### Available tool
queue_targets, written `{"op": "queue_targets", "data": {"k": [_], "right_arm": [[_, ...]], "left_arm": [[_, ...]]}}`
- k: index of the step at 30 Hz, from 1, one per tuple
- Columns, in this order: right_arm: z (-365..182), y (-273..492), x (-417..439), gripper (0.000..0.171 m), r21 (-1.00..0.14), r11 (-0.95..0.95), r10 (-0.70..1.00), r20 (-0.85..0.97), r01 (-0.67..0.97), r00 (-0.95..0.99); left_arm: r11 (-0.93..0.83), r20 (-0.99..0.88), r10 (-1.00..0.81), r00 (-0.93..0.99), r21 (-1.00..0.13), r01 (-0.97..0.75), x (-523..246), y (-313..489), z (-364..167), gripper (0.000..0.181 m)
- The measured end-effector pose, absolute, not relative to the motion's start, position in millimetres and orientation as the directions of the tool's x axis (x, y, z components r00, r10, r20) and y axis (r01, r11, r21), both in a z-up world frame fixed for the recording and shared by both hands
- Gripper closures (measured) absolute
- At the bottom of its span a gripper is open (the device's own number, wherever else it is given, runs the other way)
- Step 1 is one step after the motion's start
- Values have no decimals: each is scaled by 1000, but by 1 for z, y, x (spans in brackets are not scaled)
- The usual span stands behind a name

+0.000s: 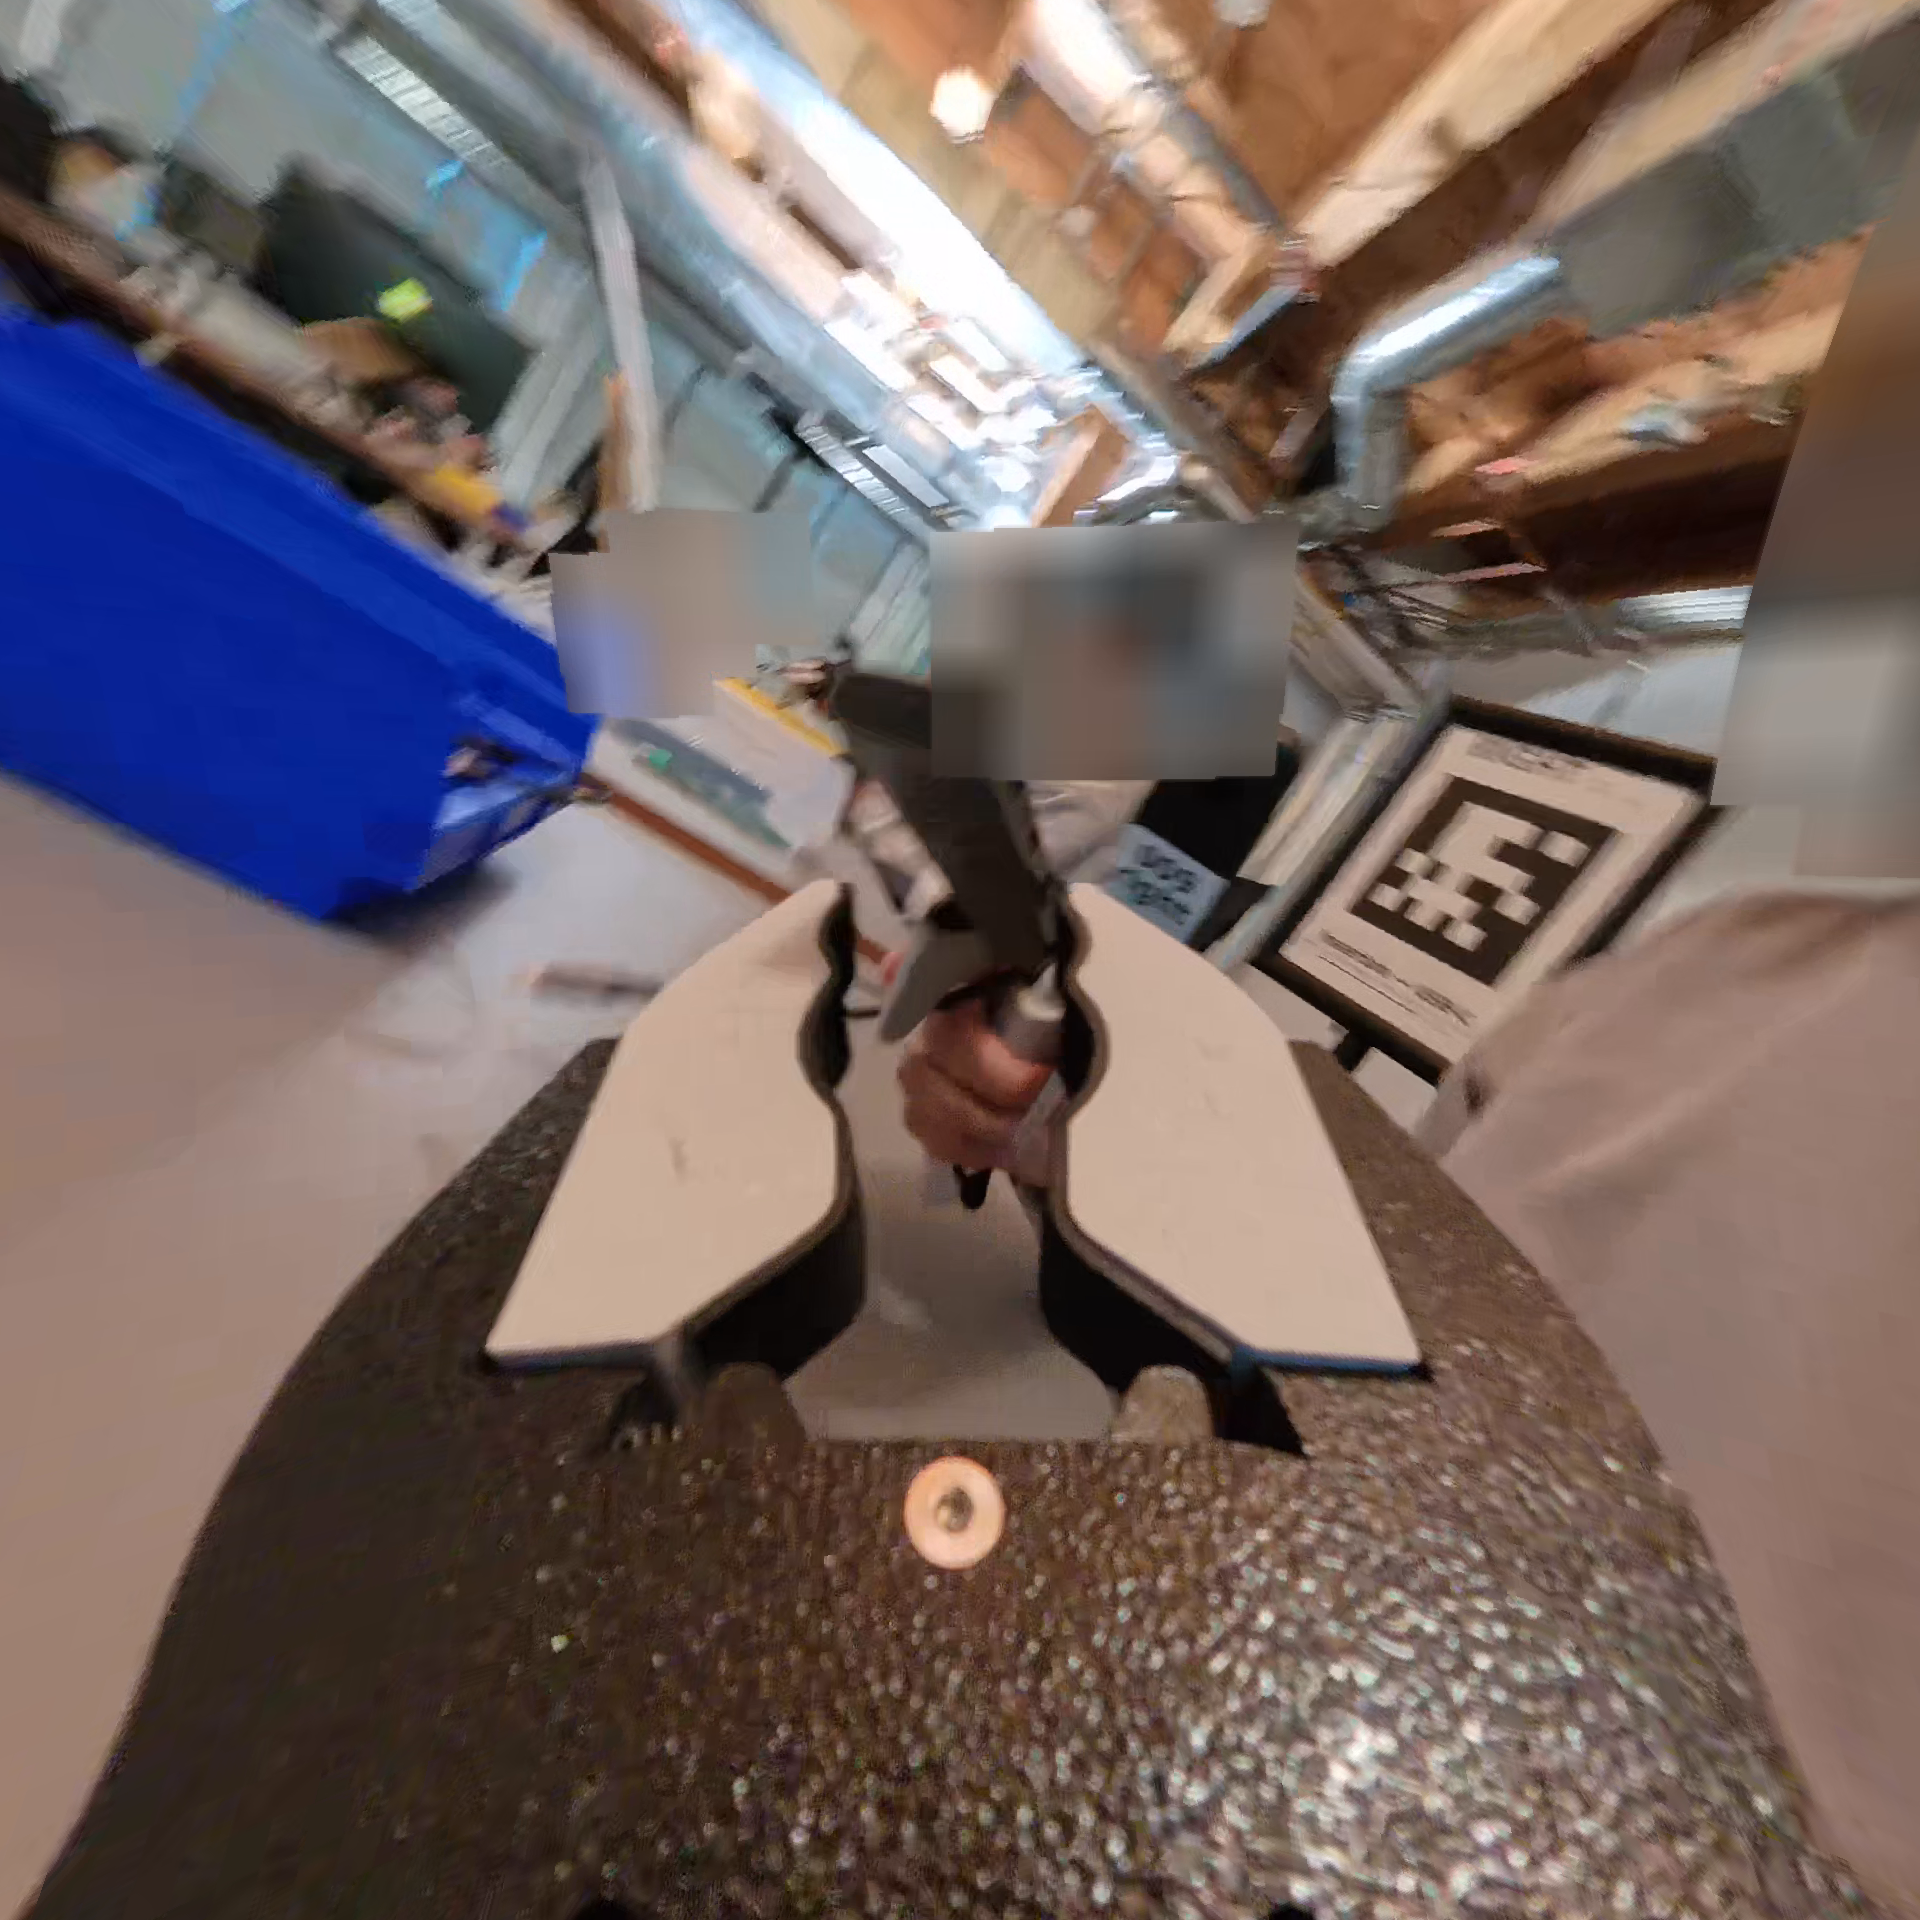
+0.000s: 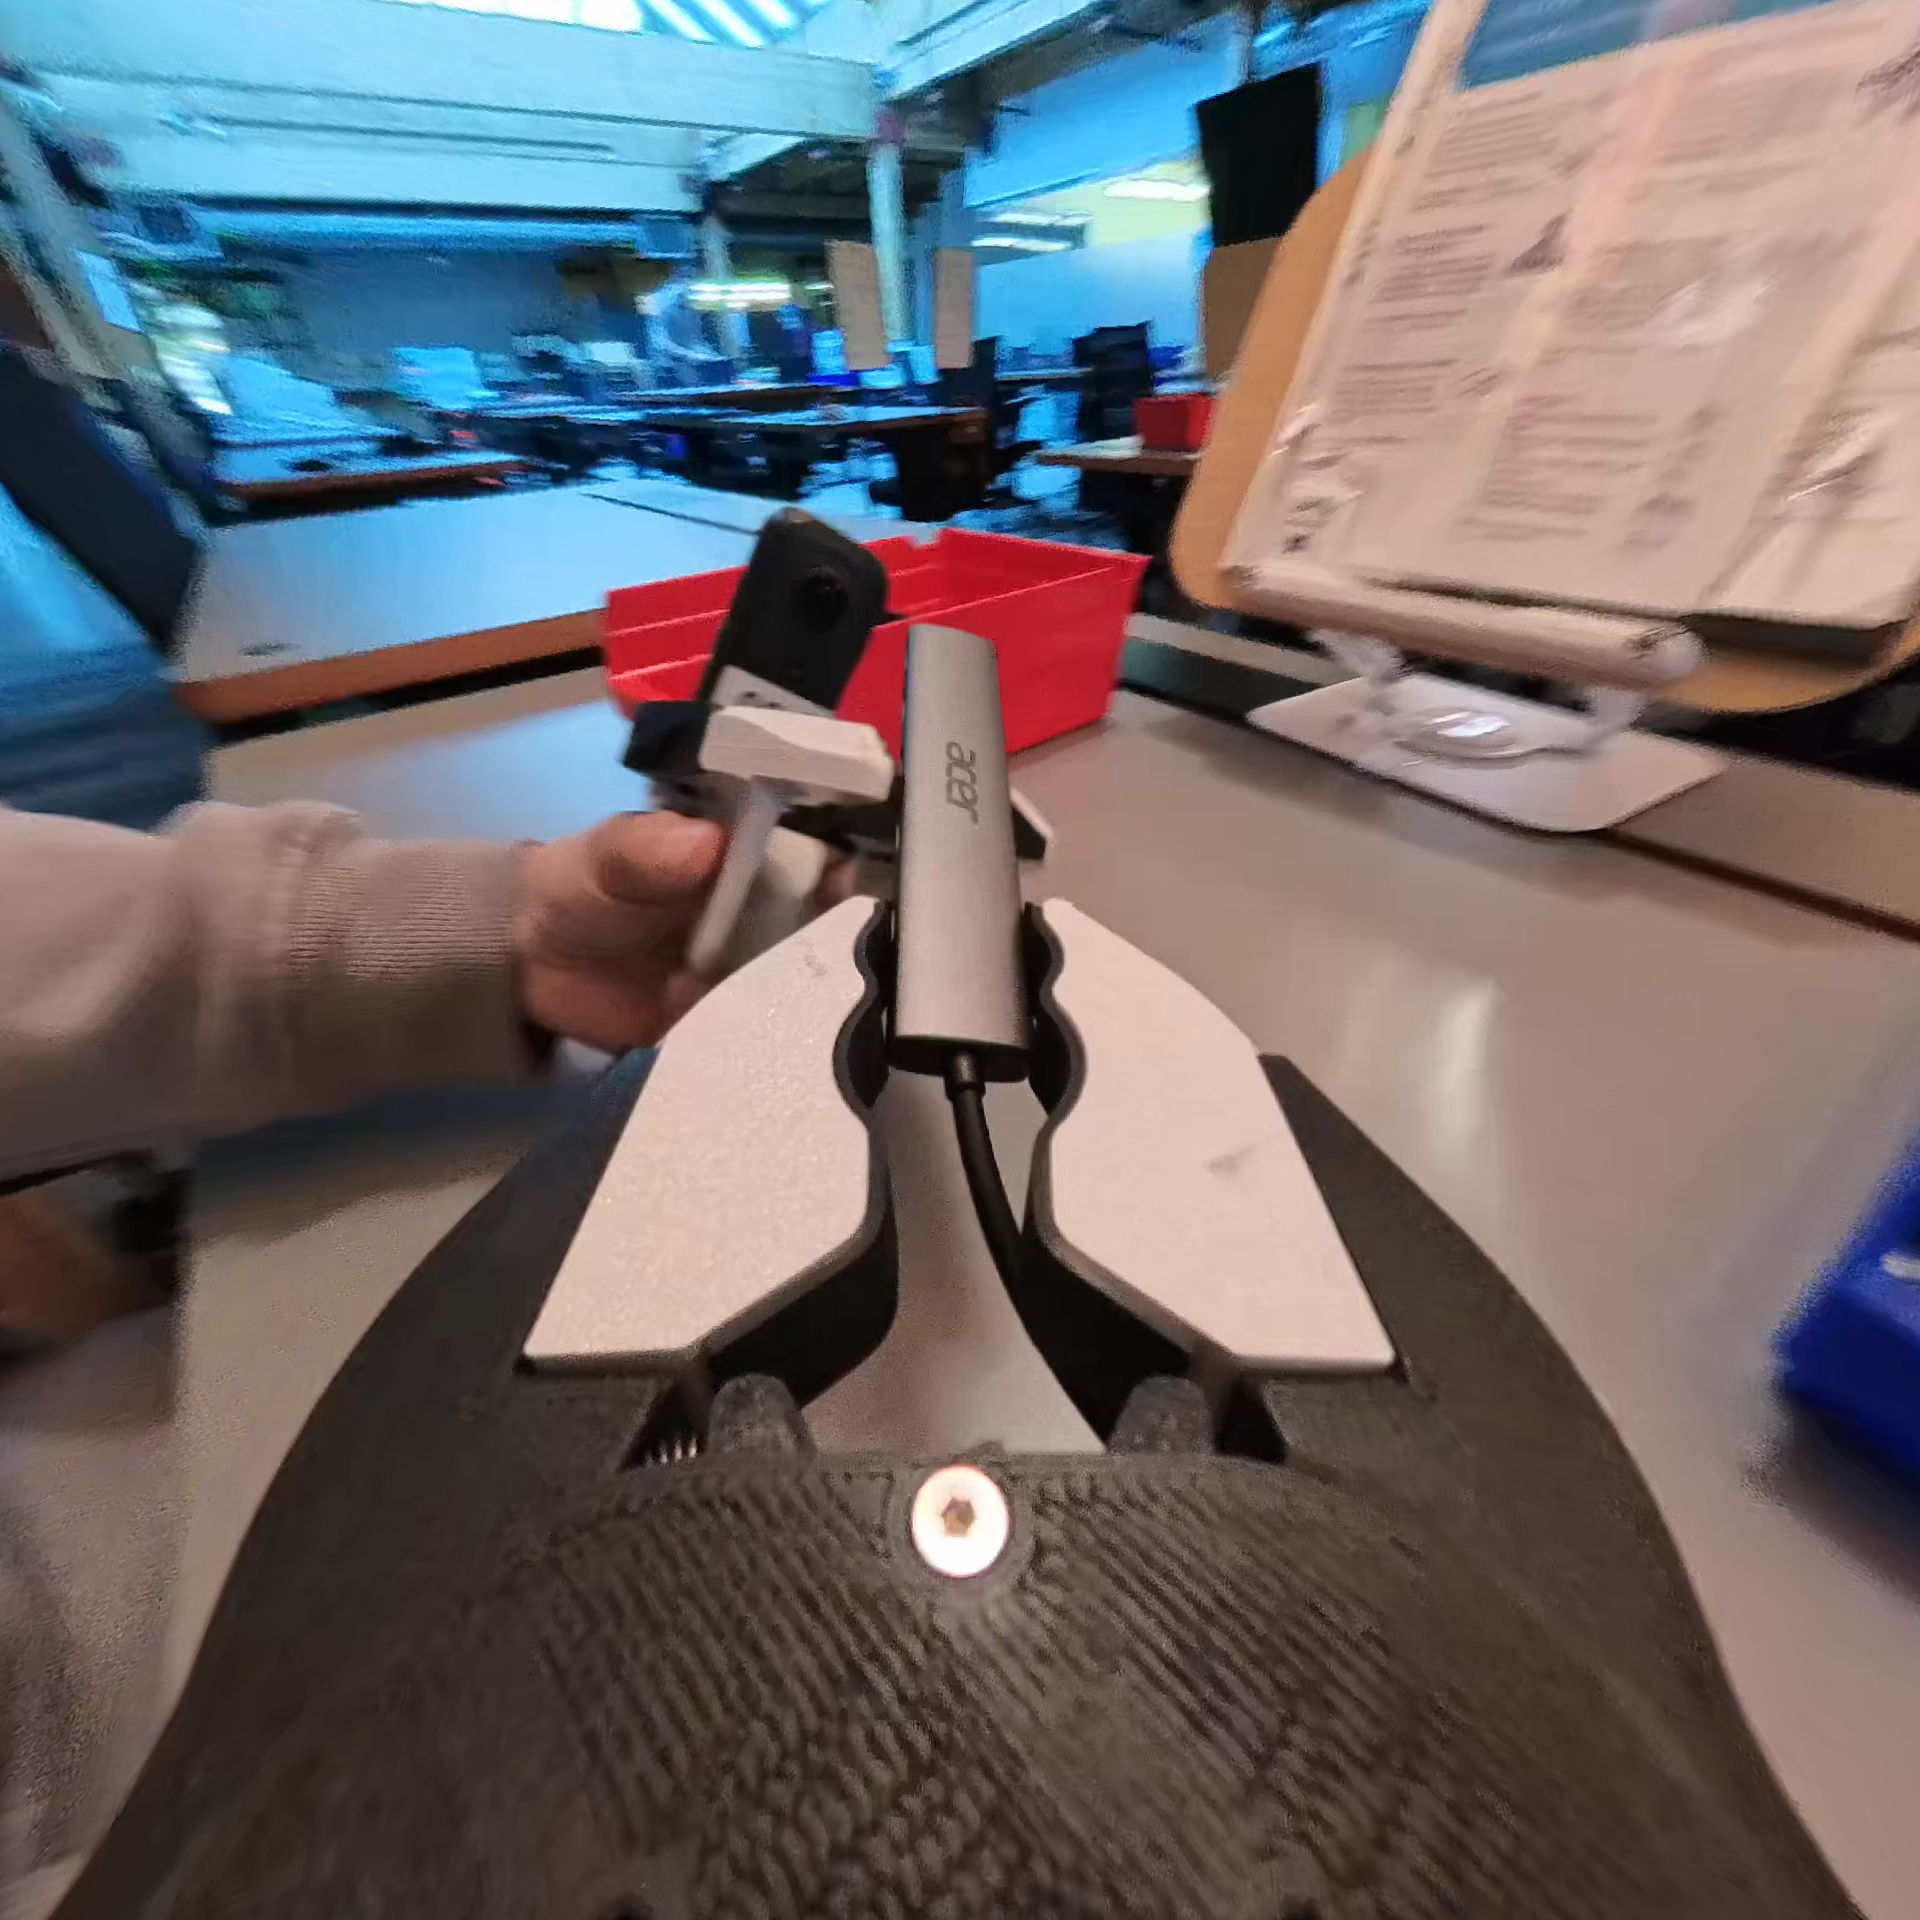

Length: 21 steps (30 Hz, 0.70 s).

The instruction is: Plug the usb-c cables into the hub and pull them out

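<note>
In the right wrist view my right gripper (image 2: 956,935) is shut on a grey hub (image 2: 951,831). The hub points forward and up, and its own black cable (image 2: 987,1164) runs back between the fingers. Just left of the hub, a hand (image 2: 603,914) holds the left gripper (image 2: 800,753), which has a black camera on top. In the left wrist view my left gripper (image 1: 951,966) is open with nothing between its fingers. Through the gap I see a hand (image 1: 956,1101) on the other gripper, blurred. No other cable shows.
A red bin (image 2: 1039,623) stands behind the hub on the grey table (image 2: 1455,1039). A document stand with papers (image 2: 1558,364) is at the right. A blue bin (image 1: 208,623) shows at the left and in the right wrist view (image 2: 1860,1330). A framed marker board (image 1: 1475,883) stands right. The grippers are tip to tip, or close to it.
</note>
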State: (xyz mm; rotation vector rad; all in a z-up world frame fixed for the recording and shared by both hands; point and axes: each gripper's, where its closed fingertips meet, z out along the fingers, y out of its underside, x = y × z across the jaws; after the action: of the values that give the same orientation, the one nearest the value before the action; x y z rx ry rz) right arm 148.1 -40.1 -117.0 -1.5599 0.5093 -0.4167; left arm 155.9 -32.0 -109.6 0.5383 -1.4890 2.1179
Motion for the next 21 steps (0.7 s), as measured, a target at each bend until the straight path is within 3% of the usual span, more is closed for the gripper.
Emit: {"op": "queue_targets", "data": {"k": [1, 2, 6, 9, 13, 15, 21], "right_arm": [[-114, -48, 153, 148, -999, -38, -596, -4, -33, 803], [-115, -55, 155, 148, -997, -82, -615, 42, -11, 787], [-126, -69, 163, 148, -938, -318, -653, 321, 136, 687], [-135, -60, 164, 148, -887, -413, -626, 441, 206, 644], [-135, -49, 160, 147, -907, -356, -643, 412, 223, 646], [-136, -48, 159, 148, -920, -323, -644, 385, 221, 661], [-143, -48, 158, 147, -960, -208, -653, 279, 186, 704]], "left_arm": [[-265, 624, 112, -774, -732, -628, 163, -31, -114, 129], [-245, 651, 69, -756, -723, -646, 166, -29, -117, 122], [-152, 751, -129, -648, -661, -735, 176, -28, -134, 123], [-161, 824, -86, -559, -566, -809, 173, -36, -126, 127], [-227, 897, 40, -441, -421, -878, 173, -41, -121, 170], [-233, 924, 157, -347, -307, -923, 172, -41, -121, 171], [-237, 961, 230, -152, -96, -967, 177, -44, -142, 172]]}}
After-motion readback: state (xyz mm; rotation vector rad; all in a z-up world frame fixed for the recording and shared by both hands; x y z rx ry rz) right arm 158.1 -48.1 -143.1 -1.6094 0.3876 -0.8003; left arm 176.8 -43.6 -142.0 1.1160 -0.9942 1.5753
